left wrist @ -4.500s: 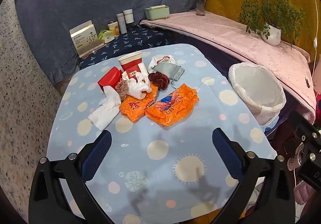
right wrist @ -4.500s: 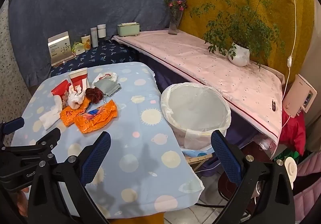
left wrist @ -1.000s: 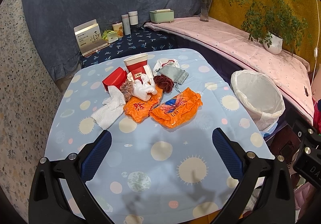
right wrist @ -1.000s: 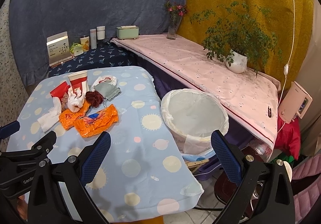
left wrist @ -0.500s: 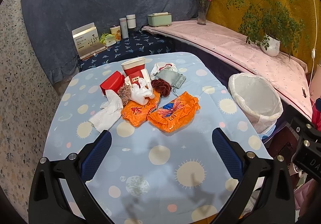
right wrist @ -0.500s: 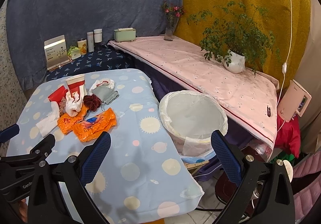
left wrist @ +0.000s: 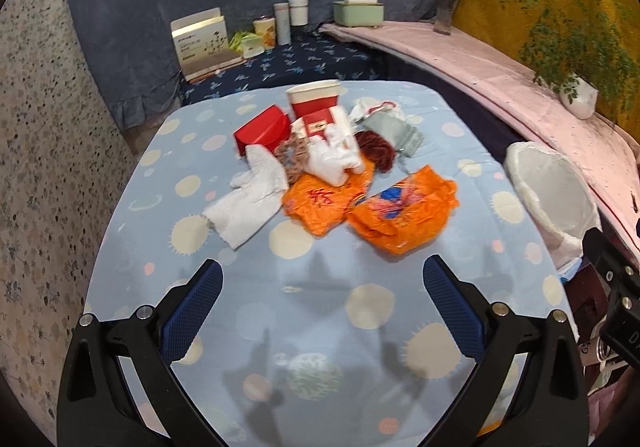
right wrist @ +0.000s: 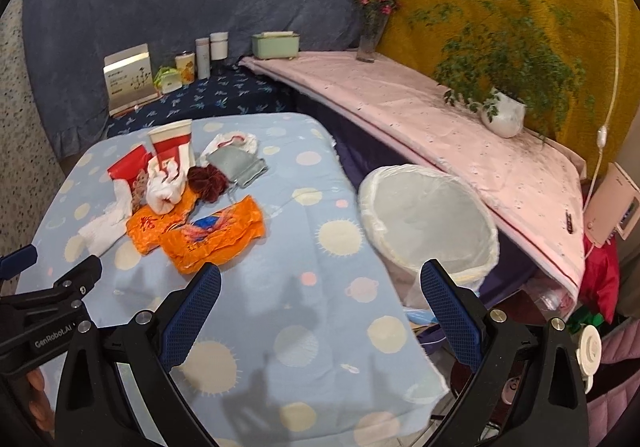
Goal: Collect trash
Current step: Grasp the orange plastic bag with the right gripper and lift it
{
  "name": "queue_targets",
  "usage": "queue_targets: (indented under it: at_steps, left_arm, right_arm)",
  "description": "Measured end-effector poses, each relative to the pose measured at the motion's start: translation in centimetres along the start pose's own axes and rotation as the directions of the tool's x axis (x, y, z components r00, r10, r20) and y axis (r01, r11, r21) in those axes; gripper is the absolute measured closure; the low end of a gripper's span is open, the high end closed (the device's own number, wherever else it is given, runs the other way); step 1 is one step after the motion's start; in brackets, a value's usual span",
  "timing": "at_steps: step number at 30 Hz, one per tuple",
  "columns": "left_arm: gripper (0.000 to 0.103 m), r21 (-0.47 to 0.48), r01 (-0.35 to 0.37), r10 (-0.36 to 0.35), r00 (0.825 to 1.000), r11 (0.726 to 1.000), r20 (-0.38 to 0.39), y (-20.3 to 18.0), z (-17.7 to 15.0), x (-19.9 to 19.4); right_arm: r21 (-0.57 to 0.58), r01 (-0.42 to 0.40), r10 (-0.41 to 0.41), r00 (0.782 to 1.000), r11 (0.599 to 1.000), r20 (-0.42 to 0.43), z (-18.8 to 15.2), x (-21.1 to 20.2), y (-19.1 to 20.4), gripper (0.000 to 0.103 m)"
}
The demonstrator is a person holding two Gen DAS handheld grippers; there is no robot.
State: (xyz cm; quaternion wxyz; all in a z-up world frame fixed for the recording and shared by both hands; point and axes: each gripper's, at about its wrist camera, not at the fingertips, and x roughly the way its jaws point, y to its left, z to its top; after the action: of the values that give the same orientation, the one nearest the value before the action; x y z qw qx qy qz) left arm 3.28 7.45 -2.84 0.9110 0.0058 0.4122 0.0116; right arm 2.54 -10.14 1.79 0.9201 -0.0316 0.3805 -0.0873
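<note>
Both claws have edged nearer the trash pile (left wrist: 328,175) at the tabletop's (left wrist: 360,327) far middle, left claw (left wrist: 322,283) and right claw (right wrist: 320,283) spread wide and empty, lined bin (right wrist: 428,215) on the right seemingly unfilled, so collecting looks unstarted.

The left gripper (left wrist: 322,287) hangs with its jaws spread wide, gripping nothing. The right gripper (right wrist: 320,287) is likewise spread wide and holds nothing. The left one also shows at the right view's lower-left edge.
</note>
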Motion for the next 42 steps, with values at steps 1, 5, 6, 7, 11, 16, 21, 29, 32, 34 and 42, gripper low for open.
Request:
queue_targets:
  at_steps: [1, 5, 6, 7, 11, 16, 21, 29, 32, 34, 42]
  left_arm:
    - [0.007, -0.006, -0.009, 0.009, 1.0, 1.0, -0.007, 0.5, 0.0, 0.4]
    - [0.007, -0.04, -0.024, 0.023, 0.999, 0.999, -0.045, 2.8, 0.1, 2.7]
    - [0.007, -0.044, -0.027, 0.024, 0.998, 0.999, -0.057, 3.2, 0.1, 3.3]
    - [0.007, -0.051, -0.031, 0.028, 0.997, 0.998, -0.068, 3.9, 0.2, 4.1]
    - [0.007, -0.085, -0.041, 0.033, 0.996, 0.996, -0.086, 6.5, 0.5, 6.6]
    - [0.007, -0.137, -0.04, 0.025, 0.993, 0.99, -0.115, 9.5, 1.2, 10.0]
    - [0.007, -0.201, -0.039, 0.011, 0.99, 0.979, -0.139, 11.7, 1.8, 12.8]
    - [0.025, -0.249, 0.007, -0.057, 0.979, 0.969, -0.193, 12.9, 2.1, 16.9]
    - [0.043, -0.241, 0.024, -0.075, 0.976, 0.97, -0.204, 12.7, 1.9, 17.5]
    - [0.051, -0.227, 0.028, -0.073, 0.979, 0.974, -0.192, 12.5, 1.9, 17.4]
    - [0.098, -0.222, 0.062, -0.104, 0.978, 0.973, -0.183, 12.1, 2.0, 16.4]
  right_arm:
    - [-0.003, -0.007, 0.007, 1.0, 1.0, -0.006, 0.0, 0.4, 0.4, 0.007]
    - [-0.014, -0.049, 0.048, 0.998, 0.999, -0.035, 0.2, 2.8, 2.4, 0.007]
    - [-0.014, -0.058, 0.058, 0.997, 0.998, -0.042, 0.2, 3.4, 2.8, 0.007]
    - [-0.012, -0.065, 0.065, 0.997, 0.998, -0.047, 0.3, 3.8, 3.2, 0.007]
    - [-0.007, -0.085, 0.084, 0.994, 0.996, -0.067, 0.5, 6.2, 4.6, 0.007]
    - [0.023, -0.12, 0.121, 0.987, 0.993, -0.107, 0.6, 9.7, 6.1, 0.007]
    - [0.047, -0.137, 0.142, 0.981, 0.989, -0.133, 0.6, 12.2, 7.4, 0.007]
    - [0.079, -0.155, 0.168, 0.966, 0.985, -0.194, 0.5, 16.1, 9.4, 0.007]
    - [0.077, -0.153, 0.166, 0.962, 0.985, -0.218, 0.0, 17.1, 9.9, 0.012]
    - [0.081, -0.165, 0.18, 0.955, 0.983, -0.235, -0.3, 17.6, 10.2, 0.018]
    - [0.11, -0.245, 0.265, 0.931, 0.963, -0.251, -0.8, 17.9, 10.7, 0.056]
